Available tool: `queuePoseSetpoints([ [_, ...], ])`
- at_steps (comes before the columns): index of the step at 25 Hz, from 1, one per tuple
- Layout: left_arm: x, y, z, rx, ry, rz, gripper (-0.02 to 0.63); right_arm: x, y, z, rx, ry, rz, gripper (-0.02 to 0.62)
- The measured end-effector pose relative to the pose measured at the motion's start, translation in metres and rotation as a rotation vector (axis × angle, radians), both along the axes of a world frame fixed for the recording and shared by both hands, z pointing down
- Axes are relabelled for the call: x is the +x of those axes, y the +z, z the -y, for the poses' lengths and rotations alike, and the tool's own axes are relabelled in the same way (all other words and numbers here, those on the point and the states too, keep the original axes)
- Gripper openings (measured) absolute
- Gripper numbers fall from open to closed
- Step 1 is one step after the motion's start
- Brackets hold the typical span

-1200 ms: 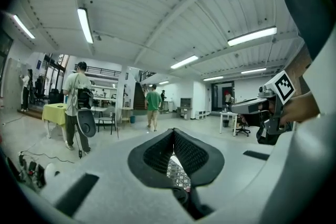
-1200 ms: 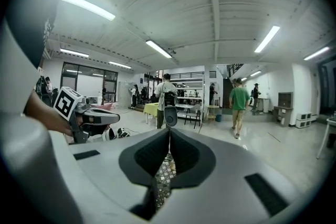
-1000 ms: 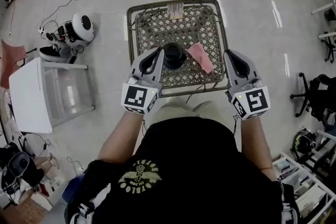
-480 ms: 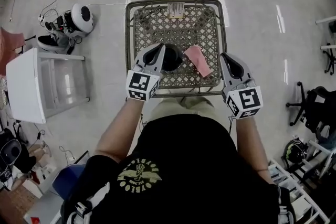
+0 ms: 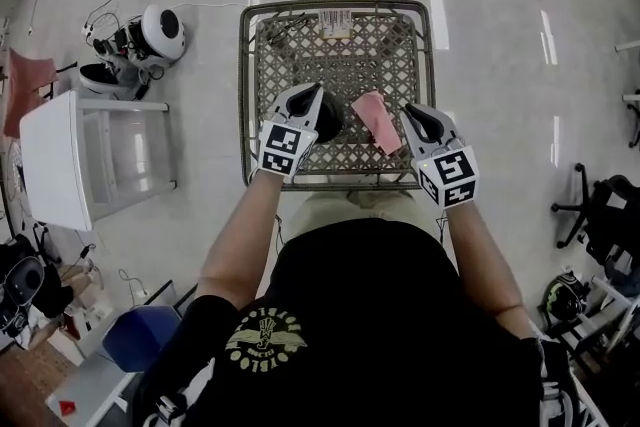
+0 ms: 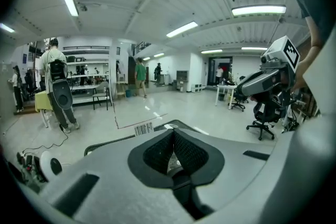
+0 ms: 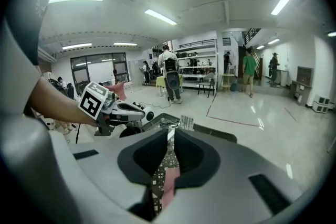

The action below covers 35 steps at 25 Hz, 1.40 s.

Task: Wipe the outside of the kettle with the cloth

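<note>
— On the lattice table [image 5: 340, 15], what sits where?

— The dark kettle [image 5: 330, 118] stands near the table's middle, with the pink cloth [image 5: 375, 120] lying flat just to its right. A barcode label [image 5: 335, 20] lies at the far edge.

— And around the table?

— On the floor to the left are a round white device [image 5: 160, 33] with tangled cables and a white cabinet [image 5: 60, 160]. A black office chair [image 5: 605, 215] stands well apart on the right.

— Does anything block the kettle?

— The left gripper [image 5: 302, 97] reaches over the kettle's left side in the head view and hides part of it. Its jaws are pressed together at the tips, with nothing between them.

— The right gripper [image 5: 412, 113]?

— It is also closed and empty. Only a thin slit remains, through which the lattice and a strip of the cloth show. Its tip hovers just beside the cloth's near right corner.

— What differs from a second ago?

— Both grippers have dropped and moved in from the table's near edge, closing on the kettle and the cloth. The kettle and cloth lie as they did before.
</note>
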<state>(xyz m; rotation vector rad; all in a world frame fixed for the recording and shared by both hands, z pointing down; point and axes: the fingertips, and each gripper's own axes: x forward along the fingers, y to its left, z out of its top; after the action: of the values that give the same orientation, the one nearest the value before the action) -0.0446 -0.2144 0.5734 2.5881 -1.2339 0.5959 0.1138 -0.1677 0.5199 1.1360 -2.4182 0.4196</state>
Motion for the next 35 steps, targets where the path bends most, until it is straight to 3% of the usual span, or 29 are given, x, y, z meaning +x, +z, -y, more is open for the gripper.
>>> queuePoseSetpoints([
  [5,0.002,0.01,0.001,-0.012,0.018,0.051,0.003,-0.004,0.041,0.003,-0.1,-0.045,-0.006,0.02],
  [8,0.005,0.011,-0.001,-0.013,0.049,0.062,0.003,-0.01,0.064,0.003,-0.173,-0.08,0.005,0.113],
  [13,0.0,0.02,-0.001,-0.039,0.038,0.046,0.003,-0.021,0.103,0.005,-0.249,-0.099,0.007,0.191],
  [18,0.008,0.037,-0.01,-0.021,0.073,0.169,0.003,-0.018,0.151,0.004,-0.322,-0.083,-0.01,0.217],
  [24,-0.009,0.032,0.002,-0.08,-0.007,0.02,0.003,-0.009,0.214,0.008,-0.424,-0.017,-0.046,0.225],
  [35,-0.004,0.032,-0.005,-0.084,0.079,0.085,0.003,-0.014,0.291,0.005,-0.546,0.014,-0.179,0.241],
])
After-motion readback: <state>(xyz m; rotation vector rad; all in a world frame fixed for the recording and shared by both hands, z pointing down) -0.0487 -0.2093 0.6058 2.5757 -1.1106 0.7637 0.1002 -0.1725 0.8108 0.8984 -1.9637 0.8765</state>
